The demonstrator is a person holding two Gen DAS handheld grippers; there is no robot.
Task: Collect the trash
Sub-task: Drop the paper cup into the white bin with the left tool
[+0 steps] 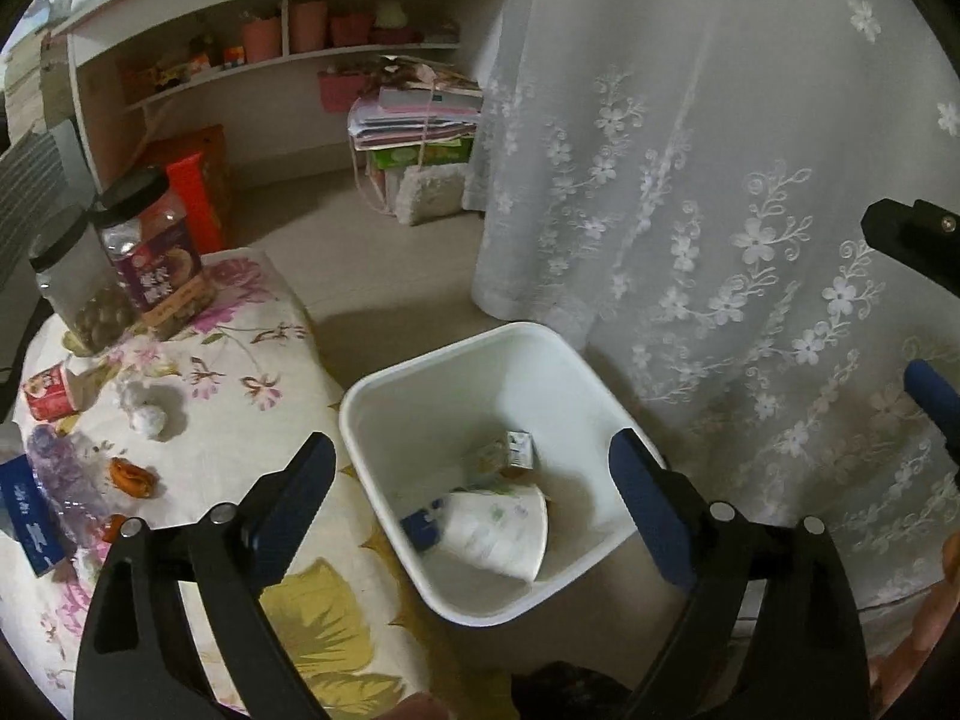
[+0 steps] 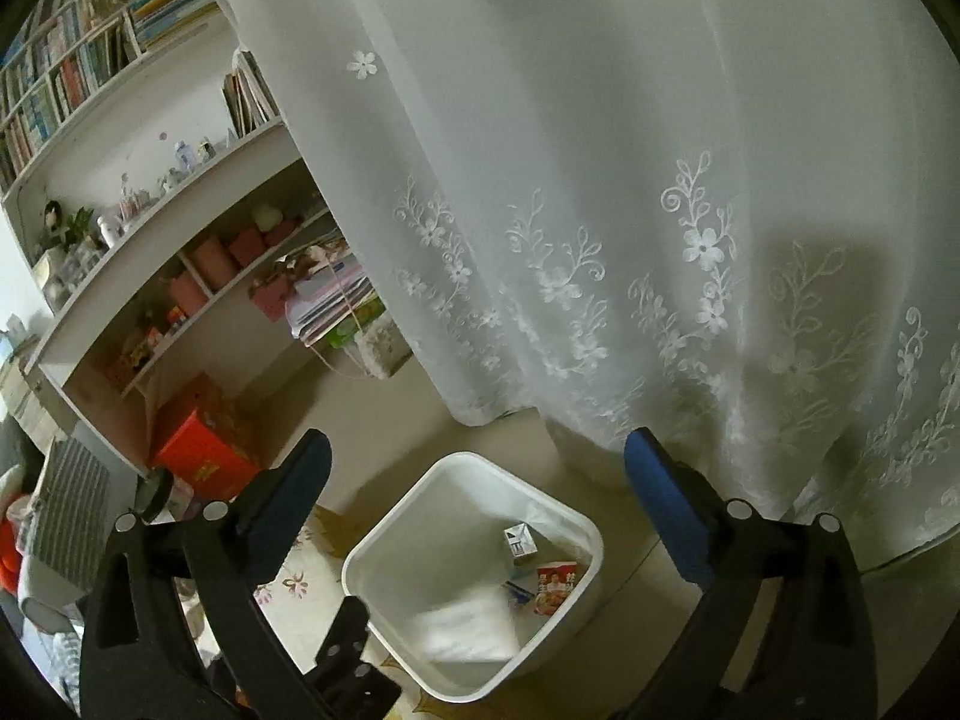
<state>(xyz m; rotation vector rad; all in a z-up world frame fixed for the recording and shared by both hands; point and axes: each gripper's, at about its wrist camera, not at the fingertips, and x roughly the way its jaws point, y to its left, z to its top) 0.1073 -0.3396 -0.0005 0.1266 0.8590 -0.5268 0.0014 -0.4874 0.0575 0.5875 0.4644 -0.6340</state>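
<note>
A white square trash bin (image 1: 360,408) stands on the floor beside the table. My left gripper (image 1: 471,450) hangs open above it with nothing between its fingers. In the bin lie a white paper cup (image 1: 498,534), a small carton (image 1: 516,450) and a blue scrap (image 1: 420,525). My right gripper (image 2: 477,444) is open and empty too, higher over the bin (image 2: 372,552). Its view shows the carton (image 2: 521,540), a red packet (image 2: 555,588) and a blurred white thing (image 2: 468,624) inside. Crumpled tissues (image 1: 147,414), orange peel (image 1: 132,477) and a small red cup (image 1: 51,390) lie on the floral tablecloth (image 1: 240,420).
Two black-lidded jars (image 1: 156,252) stand at the table's far end. A clear wrapper (image 1: 60,468) and a blue packet (image 1: 27,516) lie at its left edge. A lace curtain (image 1: 720,210) hangs right behind the bin. Shelves (image 1: 270,54), a red box (image 1: 198,192) and stacked papers (image 1: 420,114) stand further back.
</note>
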